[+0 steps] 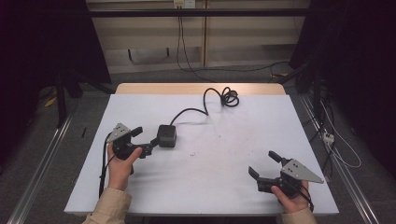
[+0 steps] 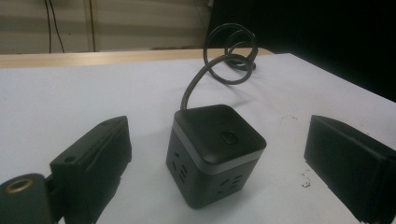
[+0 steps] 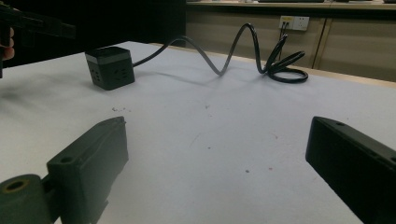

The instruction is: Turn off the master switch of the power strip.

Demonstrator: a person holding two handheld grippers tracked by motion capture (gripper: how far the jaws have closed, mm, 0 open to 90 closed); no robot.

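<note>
Centrally placed on the left half of the white tabletop (image 1: 210, 158) is a black cube power strip (image 1: 166, 136), resting flat on its base. Its top face is dark with one small button, a lighter grey band runs beneath that face, and socket slots show on the two side faces turned toward my left tool's camera. A black power cord (image 1: 205, 105) leaves the rear of the cube, arcs up off the surface, and ends in a loose coil (image 1: 229, 97) near the far edge of the tabletop, where a strip of bare wood shows.

My left tool (image 1: 142, 140) is just beside the cube on its left side. Its two jaws are apart, and in the left gripper view the cube sits between them, near but touching neither. My left hand (image 1: 120, 165) grips the tool body, which carries a grey three-cornered plate on top; a beige sleeve (image 1: 111, 209) covers the forearm.

My right tool (image 1: 265, 164) is near the front right corner of the tabletop, well apart from the cube. Its jaws are also apart, with bare tabletop between them. My right hand (image 1: 293, 198) holds it from below.

Small dark specks mark the surface toward the middle. Beyond the tabletop, a wall socket (image 3: 293, 22) sits on the pale back wall.
</note>
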